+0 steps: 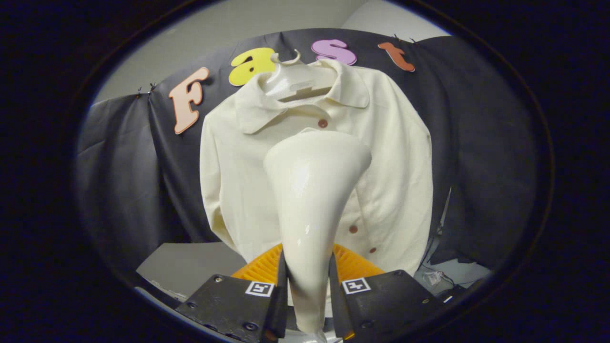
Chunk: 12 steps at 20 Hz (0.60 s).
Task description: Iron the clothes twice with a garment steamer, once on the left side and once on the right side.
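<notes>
Gripper view, left to right: bench (186, 267) corner low at the left; cream shirt (395, 190) on a hanger (298, 83) against the dark cloth wall, left front panel bare, right panel likewise. Garment steamer (312, 200) handle clamped between both claw (308, 286) fingers, head raised at the shirt's middle, near the top button. No telling which pass is done; probably about to begin a downward stroke.

A pale hanger (296, 78) sits at twelve o'clock; grey table (190, 267) at seven; loose cables (436, 276) (tangled) at five.
</notes>
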{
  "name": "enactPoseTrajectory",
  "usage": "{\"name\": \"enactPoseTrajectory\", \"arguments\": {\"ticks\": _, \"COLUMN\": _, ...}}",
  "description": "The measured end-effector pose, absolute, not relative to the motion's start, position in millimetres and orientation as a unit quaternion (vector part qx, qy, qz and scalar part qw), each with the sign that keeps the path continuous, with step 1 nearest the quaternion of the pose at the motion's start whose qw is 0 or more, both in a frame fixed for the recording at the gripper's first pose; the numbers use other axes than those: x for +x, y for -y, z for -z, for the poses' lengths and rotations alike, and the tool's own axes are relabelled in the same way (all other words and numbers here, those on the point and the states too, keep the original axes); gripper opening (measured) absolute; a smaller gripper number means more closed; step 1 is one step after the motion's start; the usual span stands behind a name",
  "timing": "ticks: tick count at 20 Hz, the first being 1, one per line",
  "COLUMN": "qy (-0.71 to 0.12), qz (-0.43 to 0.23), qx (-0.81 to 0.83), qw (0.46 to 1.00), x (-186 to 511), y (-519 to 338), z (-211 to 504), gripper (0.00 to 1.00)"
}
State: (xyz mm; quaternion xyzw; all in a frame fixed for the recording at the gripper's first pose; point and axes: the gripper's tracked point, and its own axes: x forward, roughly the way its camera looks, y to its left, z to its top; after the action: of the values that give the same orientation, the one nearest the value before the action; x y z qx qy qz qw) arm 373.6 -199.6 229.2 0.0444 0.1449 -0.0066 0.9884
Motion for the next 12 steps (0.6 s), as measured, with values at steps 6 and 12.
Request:
{"name": "enactPoseTrajectory", "arguments": {"ticks": 6, "qy": -0.09, "qz": 0.047, "qx": 0.055, "qw": 0.993, "x": 415, "y": 247, "z": -280, "gripper": 0.37}}
{"name": "enactPoseTrajectory", "arguments": {"ticks": 12, "qy": -0.058, "qz": 0.073, "qx": 0.065, "qw": 0.994, "x": 447, "y": 277, "z": -285, "gripper": 0.37}}
